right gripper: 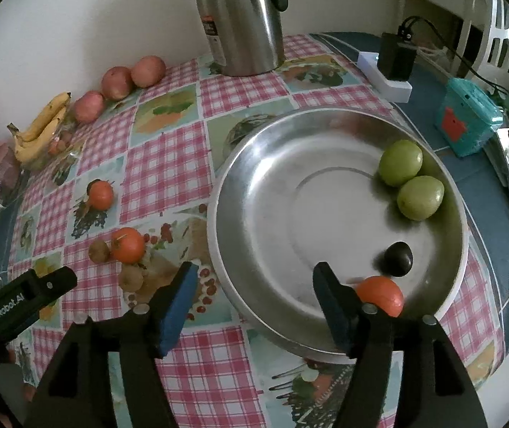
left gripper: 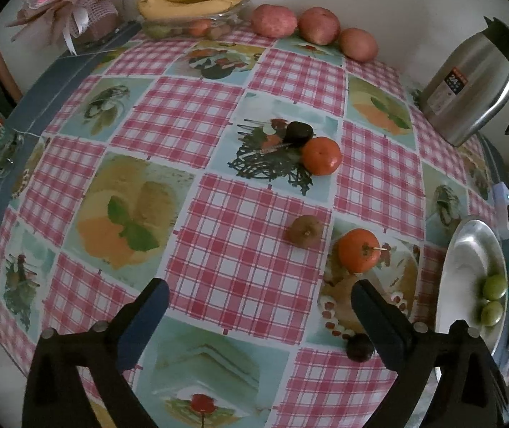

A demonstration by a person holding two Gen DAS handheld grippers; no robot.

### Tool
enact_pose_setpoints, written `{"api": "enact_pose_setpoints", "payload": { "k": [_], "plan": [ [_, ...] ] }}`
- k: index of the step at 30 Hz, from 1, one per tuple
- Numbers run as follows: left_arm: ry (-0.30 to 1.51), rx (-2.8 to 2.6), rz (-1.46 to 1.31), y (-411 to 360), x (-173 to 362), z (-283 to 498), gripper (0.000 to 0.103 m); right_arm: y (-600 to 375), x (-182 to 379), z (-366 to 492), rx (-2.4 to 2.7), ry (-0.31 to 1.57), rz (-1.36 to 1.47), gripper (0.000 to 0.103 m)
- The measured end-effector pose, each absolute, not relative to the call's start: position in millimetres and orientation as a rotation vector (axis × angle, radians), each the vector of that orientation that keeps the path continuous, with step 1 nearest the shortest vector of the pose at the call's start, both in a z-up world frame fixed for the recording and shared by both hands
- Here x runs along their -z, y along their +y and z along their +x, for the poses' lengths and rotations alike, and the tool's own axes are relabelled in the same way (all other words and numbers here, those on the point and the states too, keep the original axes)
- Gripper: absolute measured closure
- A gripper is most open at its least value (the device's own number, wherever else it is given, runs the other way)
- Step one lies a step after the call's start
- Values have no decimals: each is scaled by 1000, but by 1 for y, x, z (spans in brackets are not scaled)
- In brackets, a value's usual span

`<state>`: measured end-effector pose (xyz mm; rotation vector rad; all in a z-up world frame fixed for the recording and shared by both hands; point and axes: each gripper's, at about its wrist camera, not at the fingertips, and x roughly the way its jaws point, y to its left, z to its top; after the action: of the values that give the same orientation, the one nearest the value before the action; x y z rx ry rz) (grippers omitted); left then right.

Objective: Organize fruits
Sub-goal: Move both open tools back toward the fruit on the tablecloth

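Fruits are split between the steel plate (right gripper: 240, 185) and the counter (left gripper: 247, 249): two green ones, a dark plum (right gripper: 399, 258) and a tangerine (right gripper: 383, 294) lie at the plate's right, lower in the right wrist view. My right claw (right gripper: 254, 285) hangs over the plate, jaws apart and empty. My left claw (left gripper: 260, 297) is spread wide too, and the nearest orange (left gripper: 358, 249) sits just above its right finger (easy reach). I'd centre both fingers around it and squeeze gently.
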<state>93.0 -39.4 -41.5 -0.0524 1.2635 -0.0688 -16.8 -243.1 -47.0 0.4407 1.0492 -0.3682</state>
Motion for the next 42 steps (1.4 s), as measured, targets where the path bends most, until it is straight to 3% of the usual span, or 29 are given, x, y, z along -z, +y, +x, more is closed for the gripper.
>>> {"api": "enact_pose_setpoints", "payload": {
  "k": [11, 14, 42],
  "plan": [
    [1249, 63, -25, -39, 41, 93, 0, -244, 50, -17, 385, 1054, 445, 31],
    [1245, 64, -15, -39, 42, 92, 0, -244, 50, -17, 391, 1053, 440, 14],
    [1153, 99, 72, -37, 34, 86, 0, -231, 49, -21, 383, 1029, 411, 8]
  ]
}}
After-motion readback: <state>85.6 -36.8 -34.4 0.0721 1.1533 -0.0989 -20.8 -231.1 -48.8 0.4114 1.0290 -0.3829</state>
